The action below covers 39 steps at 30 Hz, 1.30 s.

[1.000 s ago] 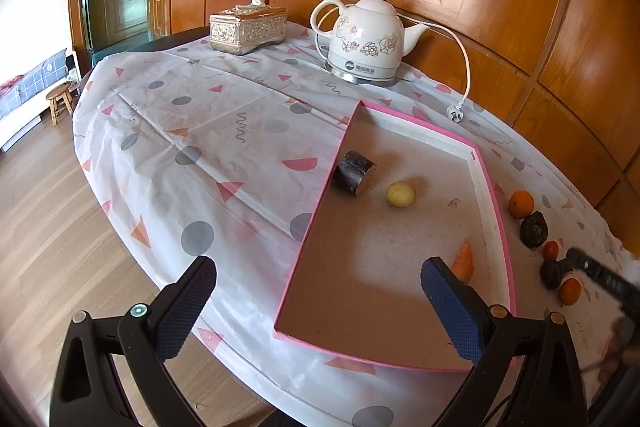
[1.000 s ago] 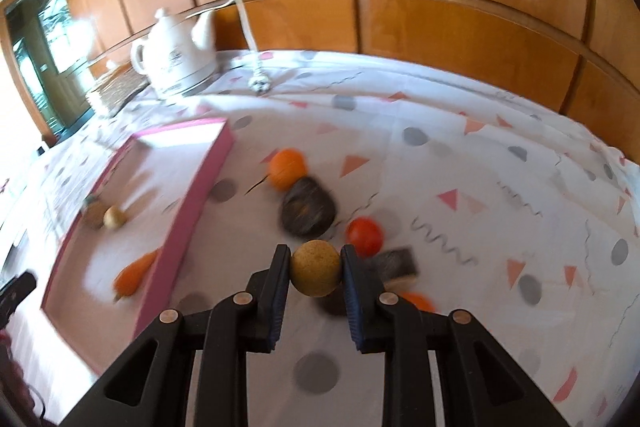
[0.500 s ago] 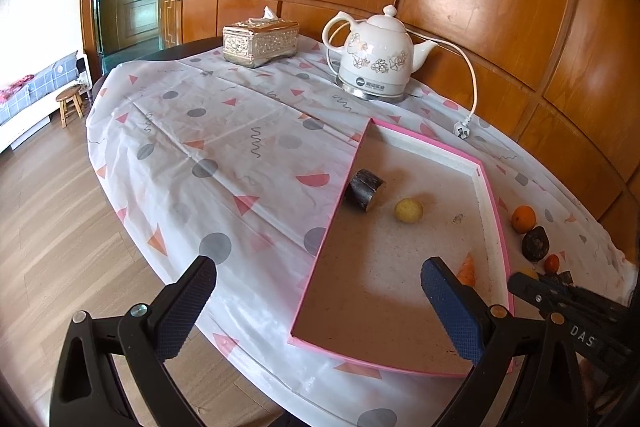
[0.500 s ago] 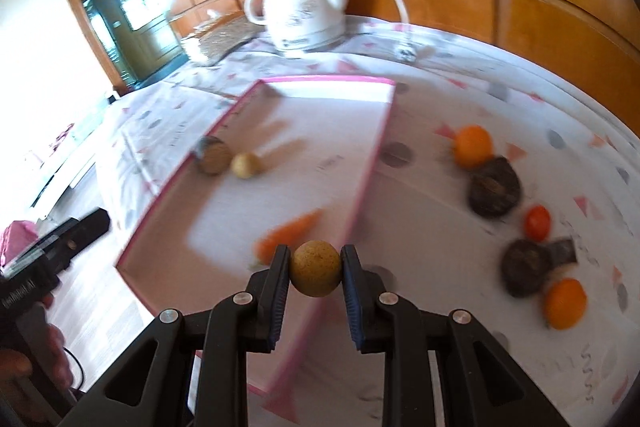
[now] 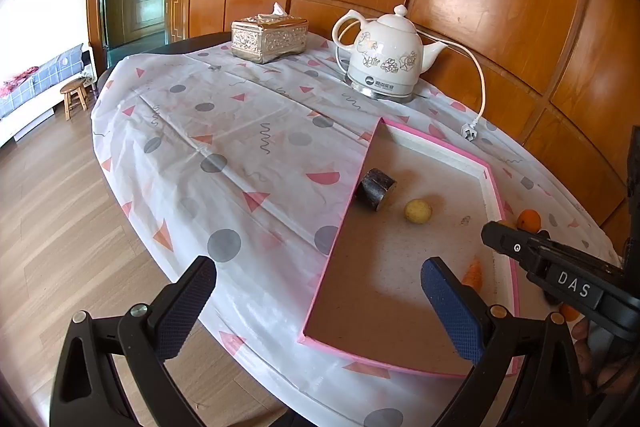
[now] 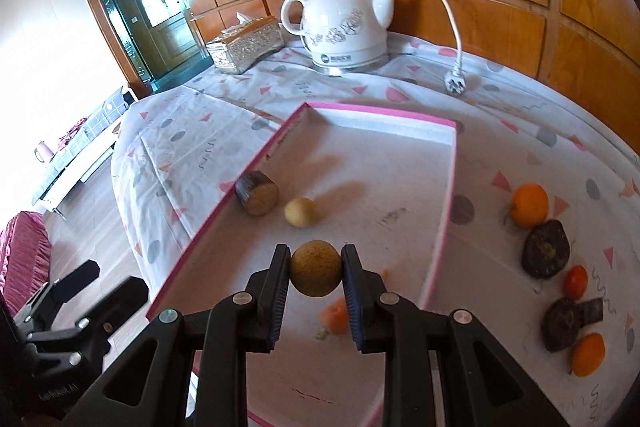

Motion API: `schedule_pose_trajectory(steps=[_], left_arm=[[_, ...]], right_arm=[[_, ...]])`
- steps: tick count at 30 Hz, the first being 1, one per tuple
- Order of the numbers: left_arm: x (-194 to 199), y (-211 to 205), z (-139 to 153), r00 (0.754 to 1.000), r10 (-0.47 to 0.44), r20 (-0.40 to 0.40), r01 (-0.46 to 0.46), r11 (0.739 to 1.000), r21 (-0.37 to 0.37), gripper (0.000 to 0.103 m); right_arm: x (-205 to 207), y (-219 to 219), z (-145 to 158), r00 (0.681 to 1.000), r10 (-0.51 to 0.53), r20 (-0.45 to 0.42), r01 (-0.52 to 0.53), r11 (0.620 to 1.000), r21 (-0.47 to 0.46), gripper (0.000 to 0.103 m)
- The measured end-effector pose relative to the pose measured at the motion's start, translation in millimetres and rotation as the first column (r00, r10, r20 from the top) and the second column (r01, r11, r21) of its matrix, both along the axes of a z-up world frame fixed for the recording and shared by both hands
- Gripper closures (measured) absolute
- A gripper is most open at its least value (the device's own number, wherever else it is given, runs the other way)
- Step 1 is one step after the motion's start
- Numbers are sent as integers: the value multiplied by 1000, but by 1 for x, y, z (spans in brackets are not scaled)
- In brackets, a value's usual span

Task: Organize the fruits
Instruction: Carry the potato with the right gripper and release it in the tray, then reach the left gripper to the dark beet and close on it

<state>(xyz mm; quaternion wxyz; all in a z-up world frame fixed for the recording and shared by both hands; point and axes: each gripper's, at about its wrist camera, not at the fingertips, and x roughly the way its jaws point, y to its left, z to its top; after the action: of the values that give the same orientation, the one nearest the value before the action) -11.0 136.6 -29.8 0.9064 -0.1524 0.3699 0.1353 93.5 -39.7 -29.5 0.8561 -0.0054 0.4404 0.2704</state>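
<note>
Brown round fruit (image 6: 315,274) shows only from the right wrist.

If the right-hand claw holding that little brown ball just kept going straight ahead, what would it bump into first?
Probably the small yellow fruit lying in the pink tray, just ahead of the right gripper and its brown round fruit. Depth is unclear; it may pass over it.
</note>
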Motion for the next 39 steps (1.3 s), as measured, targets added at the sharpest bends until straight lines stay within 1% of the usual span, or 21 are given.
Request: schedule_pose_trajectory(steps=[4, 7, 10, 16, 21, 25, 31, 35, 39], left_arm=[[0, 0, -1, 1000, -4, -3, 4, 1000, -4, 0], [0, -1, -2, 1000, -5, -5, 5, 1000, -3, 0], [0, -2, -1, 1000, -9, -3, 9, 1000, 0, 0], [0, -6, 0, 1000, -19, -4, 19, 1000, 8, 0], [2, -10, -1, 1000, -29, -10, 30, 999, 16, 0], [2, -13, 0, 999, -40, -17, 40, 999, 25, 0], [3, -20, 0, 998, -58, -22, 59, 998, 38, 0], [3, -26, 1, 997, -73, -24, 75, 996, 52, 0], [5, -33, 2, 995, -98, -28, 100, 993, 65, 0]], right_arm=[[-4, -2, 1, 1000, -8, 11, 8, 1000, 0, 76], [-8, -7, 1, 1000, -21, 18, 21, 1000, -4, 73], [-14, -16, 0, 999, -44, 24, 44, 999, -6, 73], [-28, -37, -7, 994, -104, 38, 105, 994, -41, 73], [-41, -62, -10, 982, -182, 54, 185, 981, -61, 73], [-50, -85, -8, 965, -249, 85, 256, 963, -83, 72], [-62, -122, -14, 933, -345, 97, 355, 928, -110, 71], [-71, -151, -22, 906, -414, 90, 423, 897, -126, 71], [-80, -184, -28, 864, -496, 81, 503, 854, -132, 71]])
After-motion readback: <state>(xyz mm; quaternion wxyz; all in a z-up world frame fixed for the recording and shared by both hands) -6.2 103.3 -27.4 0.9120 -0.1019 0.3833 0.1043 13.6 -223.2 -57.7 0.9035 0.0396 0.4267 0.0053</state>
